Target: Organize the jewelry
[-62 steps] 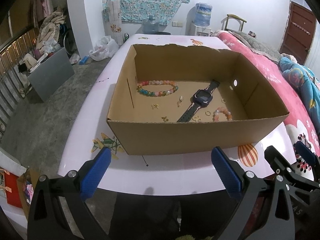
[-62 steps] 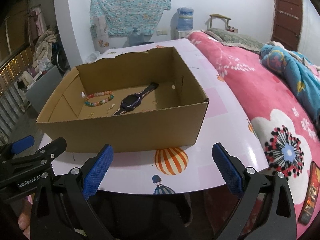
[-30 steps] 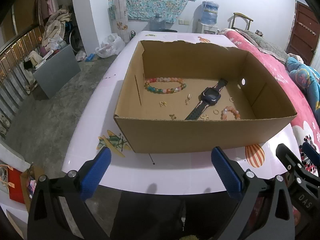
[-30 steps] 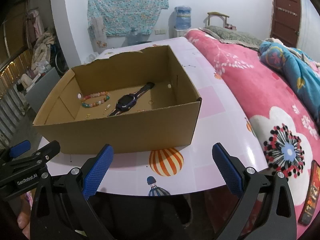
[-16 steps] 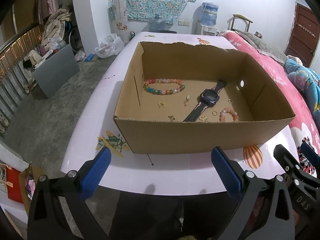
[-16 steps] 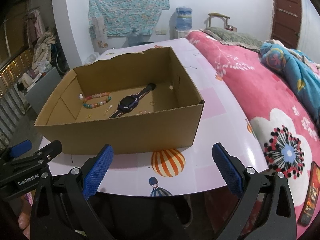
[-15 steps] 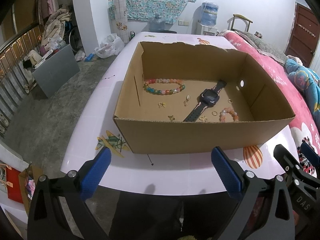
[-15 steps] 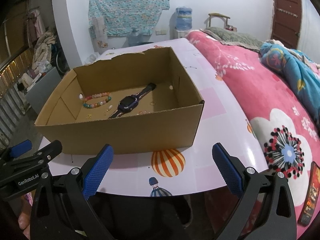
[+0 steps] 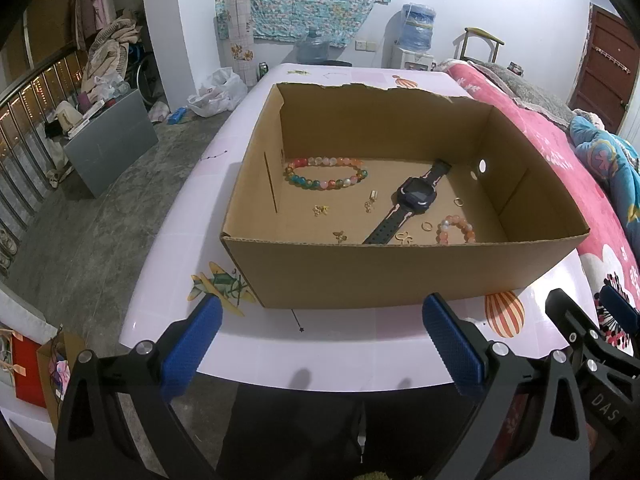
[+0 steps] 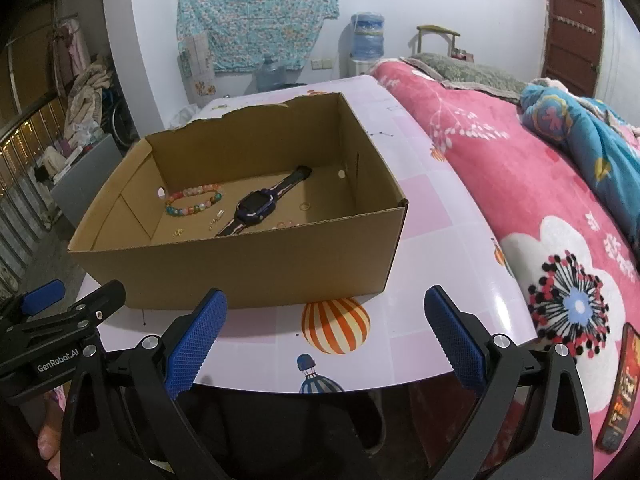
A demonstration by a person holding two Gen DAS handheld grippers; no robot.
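Left wrist view: open brown cardboard box (image 9: 400,276) on the pink table (image 9: 320,344), slightly nearer than a moment ago; contents unshifted. Inside it: black smartwatch (image 9: 414,199), multicoloured bead bracelet (image 9: 326,174), small peach bracelet (image 9: 456,229), gold trinkets. Left gripper (image 9: 320,344) and right gripper (image 10: 326,332) spread wide, empty, before the box's near wall; room above its rim.

1. Box (image 9: 400,272): plain brown cardboard.
2. Large bracelet (image 9: 326,173): multicoloured beads.
3. Small bracelet (image 9: 456,229): orange-pink beads.
4. Watch (image 9: 414,199): dark navy, pink-edged strap.
5. Table (image 9: 360,344): pale pink, striped balloon prints.
6. Bed cover (image 10: 540,208): pink, floral.
7. Tongs' pads (image 10: 196,344): blue, cross-hatched.
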